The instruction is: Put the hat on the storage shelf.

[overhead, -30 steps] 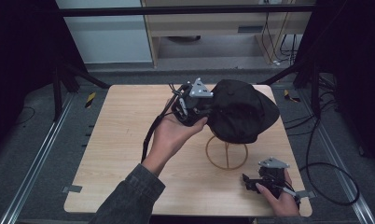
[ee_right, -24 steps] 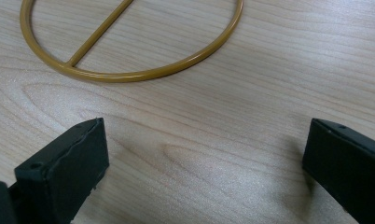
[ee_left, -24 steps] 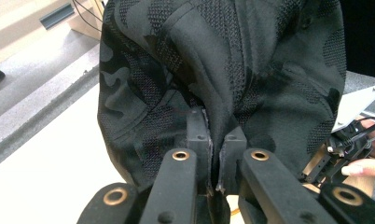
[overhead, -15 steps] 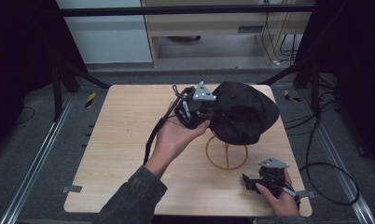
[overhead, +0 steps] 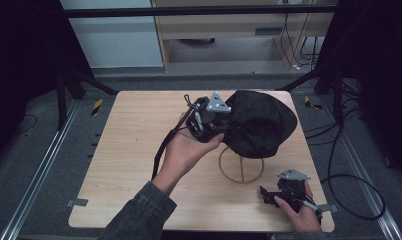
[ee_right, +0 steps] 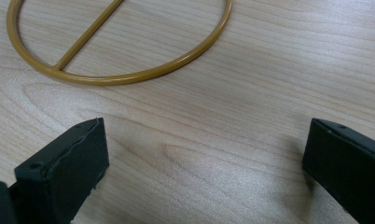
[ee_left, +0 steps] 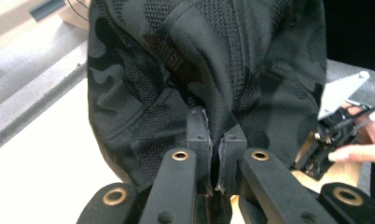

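- your left gripper [ee_left: 216, 154]: fingers pinching a fold of the black cap [overhead: 256, 122], which sits over the gold wire stand [overhead: 241, 167] mid-bench.
- your right gripper [ee_right: 204, 163]: fingers spread, resting low on the bench [overhead: 119, 150] near the stand's ring base.

a grey denim sleeve [overhead: 139, 215] covers the left forearm. both grippers are black with brass rivets, each topped by a grey three-cornered plate [overhead: 218, 103]; black cable [overhead: 161, 152] trails beneath that plate.
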